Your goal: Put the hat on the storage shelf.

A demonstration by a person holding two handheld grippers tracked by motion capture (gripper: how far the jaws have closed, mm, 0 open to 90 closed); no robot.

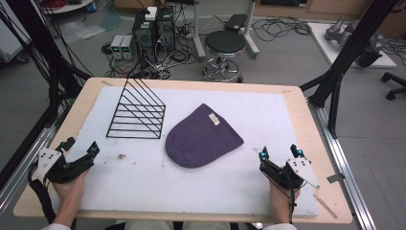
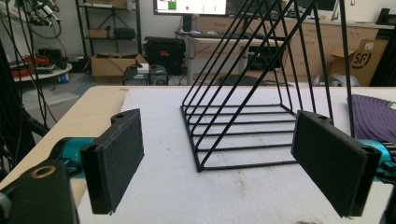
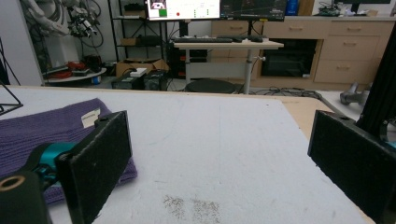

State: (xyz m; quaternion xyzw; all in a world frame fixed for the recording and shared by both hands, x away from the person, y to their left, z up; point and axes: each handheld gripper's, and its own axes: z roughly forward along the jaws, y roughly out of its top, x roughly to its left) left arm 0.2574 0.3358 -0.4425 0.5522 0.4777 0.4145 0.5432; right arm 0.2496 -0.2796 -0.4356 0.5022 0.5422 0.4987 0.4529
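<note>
Black foam pads face each other across a wide gap on my left gripper [image 1: 79,147], which I hold low over the near left corner of the white padded mat [image 1: 143,187]; nothing sits between its jaws. In the left gripper view those spread pads [image 2: 119,158] frame the black wire rack with a triangular, slanted side [image 2: 252,107], which stands upright on the mat ahead of the gripper and apart from it. My right gripper [image 1: 279,153] mirrors this at the near right corner, jaws also spread wide and empty, hovering just over the mat. In the right gripper view its left pad [image 3: 98,163] overlaps the edge of the purple ribbed knit beanie [image 3: 42,128], though I cannot tell whether it touches the fabric. From the high view the beanie [image 1: 203,139] lies flat near the middle of the mat, a small pale label [image 1: 214,119] on its far side, between my two grippers and just to the right of the rack [image 1: 136,112]. The mat covers most of the light wooden tabletop [image 1: 306,115]. A round black stool [image 1: 225,45] stands on the floor beyond the table's far edge.
</note>
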